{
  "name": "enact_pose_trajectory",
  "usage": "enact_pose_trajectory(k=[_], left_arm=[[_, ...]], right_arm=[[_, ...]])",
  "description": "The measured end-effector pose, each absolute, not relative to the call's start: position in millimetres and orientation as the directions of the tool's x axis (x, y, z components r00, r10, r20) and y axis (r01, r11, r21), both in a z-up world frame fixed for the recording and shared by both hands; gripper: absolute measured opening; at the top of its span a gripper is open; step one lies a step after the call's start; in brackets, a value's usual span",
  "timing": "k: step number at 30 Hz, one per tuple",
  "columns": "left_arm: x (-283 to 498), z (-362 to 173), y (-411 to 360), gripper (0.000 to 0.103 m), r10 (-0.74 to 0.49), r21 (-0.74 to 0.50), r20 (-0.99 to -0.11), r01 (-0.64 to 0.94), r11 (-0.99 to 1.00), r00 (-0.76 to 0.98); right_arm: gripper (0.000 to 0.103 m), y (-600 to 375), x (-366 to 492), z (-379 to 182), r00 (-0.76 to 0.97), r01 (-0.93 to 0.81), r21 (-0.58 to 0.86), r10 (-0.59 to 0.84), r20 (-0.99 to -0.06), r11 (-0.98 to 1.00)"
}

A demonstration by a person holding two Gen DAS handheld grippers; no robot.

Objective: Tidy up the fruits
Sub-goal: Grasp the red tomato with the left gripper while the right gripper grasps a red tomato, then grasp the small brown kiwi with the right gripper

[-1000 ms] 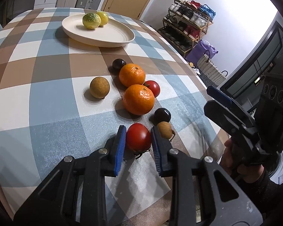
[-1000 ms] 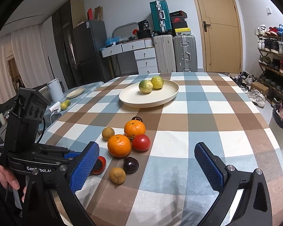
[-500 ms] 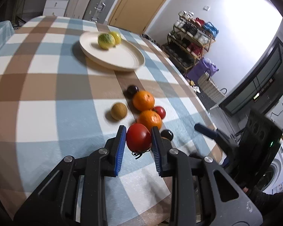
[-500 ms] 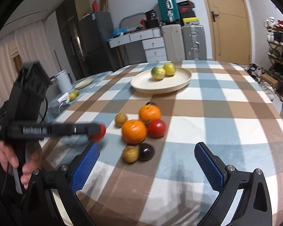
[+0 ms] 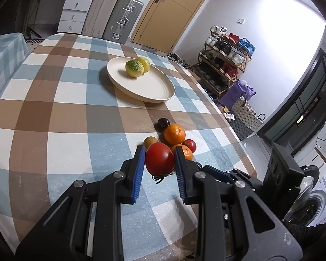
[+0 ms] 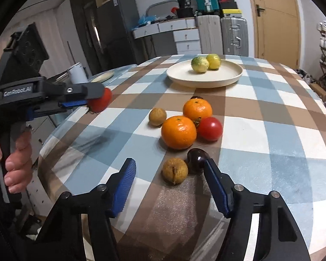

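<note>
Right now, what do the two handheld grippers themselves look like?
Both are black plastic with silver pivot bolts and ribbed blue pads. The left gripper carries white lettering on its side and a boxy black block on top; a bare hand grips its handle. The right gripper looks alike.

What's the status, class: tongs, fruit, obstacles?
Left tongs shut on tomato, lifted. Right tongs open by brown fruit. Path to plate clear.

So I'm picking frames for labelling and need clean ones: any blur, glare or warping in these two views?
Left wrist view: sharp on the held tomato in the left gripper; the wall at upper right is blown out white, and fisheye bends the checked tablecloth. Right wrist view: fruit and plate are crisp, the same tomato at left looks slightly soft, and the right gripper is in focus.
</note>
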State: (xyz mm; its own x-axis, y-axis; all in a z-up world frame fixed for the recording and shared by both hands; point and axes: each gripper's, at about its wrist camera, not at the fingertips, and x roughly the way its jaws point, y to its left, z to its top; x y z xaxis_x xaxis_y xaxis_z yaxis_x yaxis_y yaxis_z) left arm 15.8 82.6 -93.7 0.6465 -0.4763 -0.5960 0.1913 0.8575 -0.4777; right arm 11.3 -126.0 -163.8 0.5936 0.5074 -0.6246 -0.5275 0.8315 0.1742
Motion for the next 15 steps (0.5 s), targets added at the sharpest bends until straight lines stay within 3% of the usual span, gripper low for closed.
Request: enact_pose_trajectory(k=[2,13,15], left_arm=[[16,-96,82,0.024,-0.478,-0.479,-0.601,0.19,0.857,0.64],[17,-99,80,0.024,-0.474,-0.48,-0.612,0.179,0.859,0.633],[18,-100,79,0.024,-0.472,-0.478,-0.616,0.177,0.86,0.631]], right_arm=[[0.052,-124,12,-162,0.603,-0.531,0.16,0.504,-0.618,0.832],[0.038,-104,-4,-167,0.68,-0.526,-0.04,0.391,-0.621,0.85],[0.03,-101,-9,-168,0.696,-0.529,-0.078,0.379,-0.611,0.845]])
